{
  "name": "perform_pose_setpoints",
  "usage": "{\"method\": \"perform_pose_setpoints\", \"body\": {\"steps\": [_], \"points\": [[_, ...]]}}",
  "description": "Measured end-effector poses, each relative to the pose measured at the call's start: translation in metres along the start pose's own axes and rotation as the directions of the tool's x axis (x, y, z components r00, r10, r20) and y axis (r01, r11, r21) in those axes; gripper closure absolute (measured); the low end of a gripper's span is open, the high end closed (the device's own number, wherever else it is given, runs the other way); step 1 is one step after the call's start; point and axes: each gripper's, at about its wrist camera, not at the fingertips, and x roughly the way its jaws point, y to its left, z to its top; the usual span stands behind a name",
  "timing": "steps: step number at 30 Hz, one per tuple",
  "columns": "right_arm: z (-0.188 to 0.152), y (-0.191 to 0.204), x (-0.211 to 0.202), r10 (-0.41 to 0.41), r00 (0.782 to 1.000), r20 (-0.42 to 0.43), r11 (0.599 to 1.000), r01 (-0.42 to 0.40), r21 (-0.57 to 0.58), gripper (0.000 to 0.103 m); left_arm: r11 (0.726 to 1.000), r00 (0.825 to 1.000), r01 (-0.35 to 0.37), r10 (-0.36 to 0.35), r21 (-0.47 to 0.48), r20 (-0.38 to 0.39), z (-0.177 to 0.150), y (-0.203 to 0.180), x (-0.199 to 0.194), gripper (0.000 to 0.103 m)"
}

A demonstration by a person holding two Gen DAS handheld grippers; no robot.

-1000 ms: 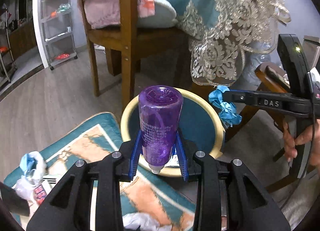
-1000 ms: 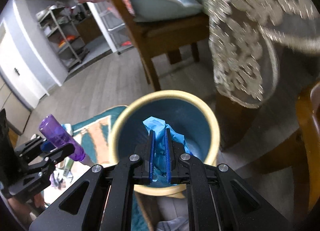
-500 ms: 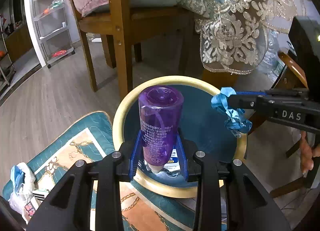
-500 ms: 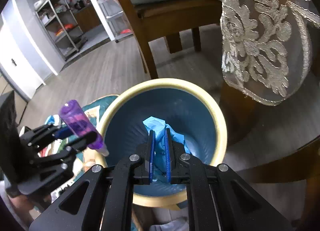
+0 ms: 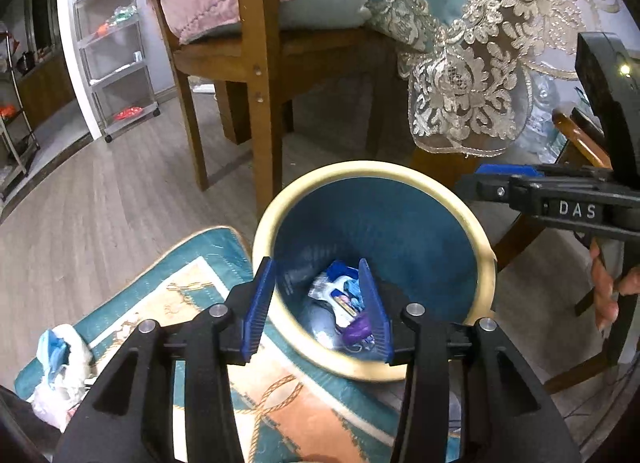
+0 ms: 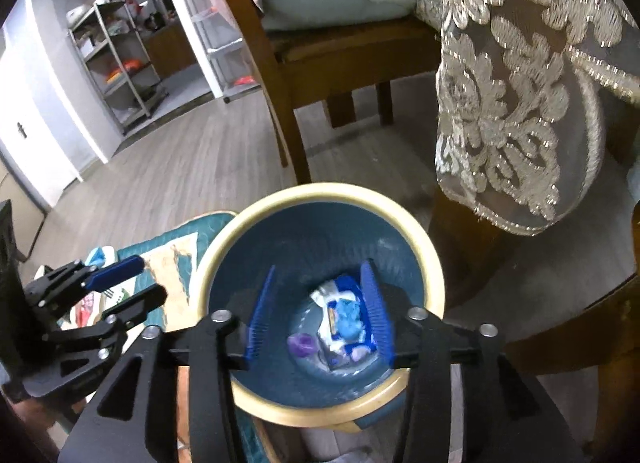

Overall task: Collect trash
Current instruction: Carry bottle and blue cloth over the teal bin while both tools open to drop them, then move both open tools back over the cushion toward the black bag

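A blue bin with a cream rim (image 5: 482, 247) (image 6: 436, 283) stands on the floor below both grippers. Inside lie a purple bottle (image 5: 356, 330) (image 6: 302, 344), a crumpled blue glove (image 6: 348, 323) and white and blue wrappers (image 5: 336, 295). My left gripper (image 5: 316, 307) is open and empty above the bin's near left side; it also shows in the right wrist view (image 6: 134, 283). My right gripper (image 6: 318, 311) is open and empty over the bin's middle; it shows side-on in the left wrist view (image 5: 492, 181).
A teal and orange rug (image 5: 200, 283) lies left of the bin, with a crumpled white and blue bag (image 5: 60, 359) on it. A wooden chair (image 5: 260, 103) stands behind the bin. A lace tablecloth (image 5: 472, 83) hangs at the right. Metal shelves (image 5: 116, 63) stand far left.
My left gripper opened and the purple bottle dropped into the bin. My right gripper opened and the blue glove dropped into the bin.
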Motion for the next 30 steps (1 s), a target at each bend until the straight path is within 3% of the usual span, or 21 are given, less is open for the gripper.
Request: {"method": "perform_pose_setpoints", "body": {"steps": [4, 6, 9, 16, 20, 26, 30], "points": [[0.003, 0.009, -0.011, 0.005, 0.999, 0.032, 1.000, -0.005, -0.013, 0.039, 1.000, 0.999, -0.022, 0.022, 0.010, 0.029, -0.004, 0.004, -0.022, 0.040], [0.003, 0.015, -0.017, 0.020, 0.999, 0.049, 1.000, -0.019, -0.022, 0.024, 1.000, 0.999, -0.031, 0.030, 0.008, 0.041, -0.006, 0.008, -0.036, 0.034], [0.003, 0.029, -0.031, 0.044, 0.996, 0.082, 0.998, -0.040, -0.040, 0.012, 0.999, 0.997, -0.050, 0.050, 0.002, 0.050, -0.011, 0.014, -0.053, 0.024], [-0.010, 0.064, -0.050, 0.084, 0.992, 0.092, 0.994, -0.077, -0.078, 0.009, 0.995, 0.994, -0.097, 0.097, -0.016, 0.049, -0.044, 0.035, -0.100, 0.016], [-0.020, 0.083, -0.054, 0.106, 0.992, 0.073, 0.994, -0.104, -0.035, 0.008, 0.991, 0.993, -0.110, 0.112, -0.069, 0.020, -0.070, 0.052, -0.121, 0.013], [-0.045, 0.111, -0.056, 0.113, 0.993, 0.028, 0.994, -0.113, -0.003, 0.008, 0.985, 0.989, -0.139, 0.134, -0.100, -0.056, -0.119, 0.067, -0.128, 0.013], [-0.062, 0.126, -0.052, 0.086, 0.996, -0.011, 0.996, -0.086, -0.038, 0.008, 0.986, 0.988, -0.118, 0.104, -0.114, -0.116, -0.148, 0.067, -0.122, 0.013]]}}
